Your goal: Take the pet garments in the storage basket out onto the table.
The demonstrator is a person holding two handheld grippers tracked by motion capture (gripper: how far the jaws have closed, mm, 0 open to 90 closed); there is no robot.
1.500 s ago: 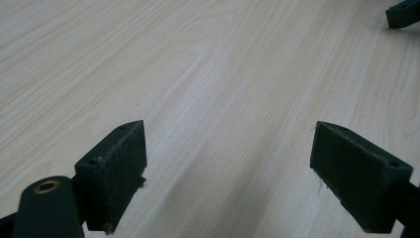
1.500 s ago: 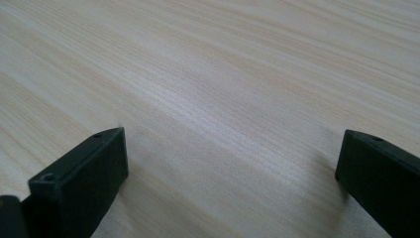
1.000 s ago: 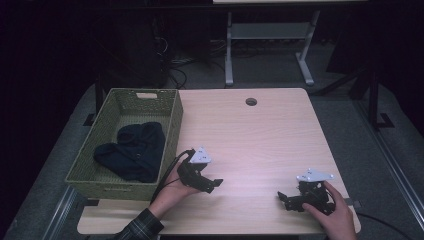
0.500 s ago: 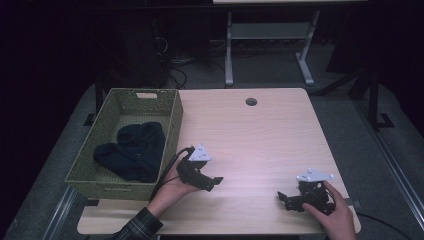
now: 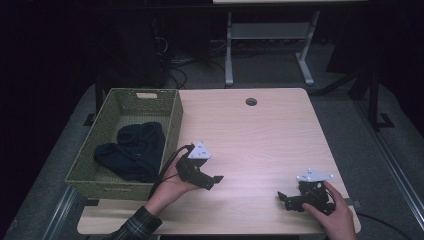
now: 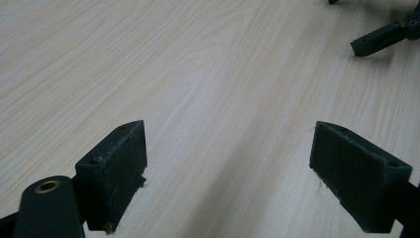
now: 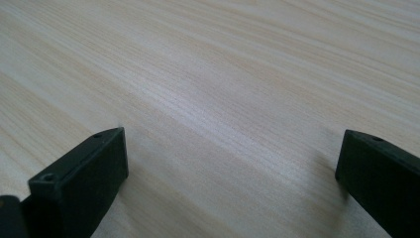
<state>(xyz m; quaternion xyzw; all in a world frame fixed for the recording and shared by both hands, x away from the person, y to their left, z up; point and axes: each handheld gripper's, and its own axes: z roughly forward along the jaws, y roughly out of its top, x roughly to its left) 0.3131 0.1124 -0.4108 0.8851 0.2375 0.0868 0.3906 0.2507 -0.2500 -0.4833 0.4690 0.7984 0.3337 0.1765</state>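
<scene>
On the near half of the pale wooden table (image 5: 250,135) both grippers sit low with nothing between their jaws; the left gripper (image 5: 214,180) is held just right of the green woven basket (image 5: 172,125), its jaws spread wide over bare wood in its own view, which suggests a tool standing by and not working; the right gripper (image 5: 284,199) rests near the front right corner, likewise parted and empty, its tips pointing inward toward the other. Dark cloth (image 5: 131,150) lies bundled inside the basket, well to the left of both tools and touched by neither; it looks like one or two garments, though the dim light makes that hard to settle. Both hands seem placed so, clear of the basket, to leave the open table between them free for laying the cloth out.
</scene>
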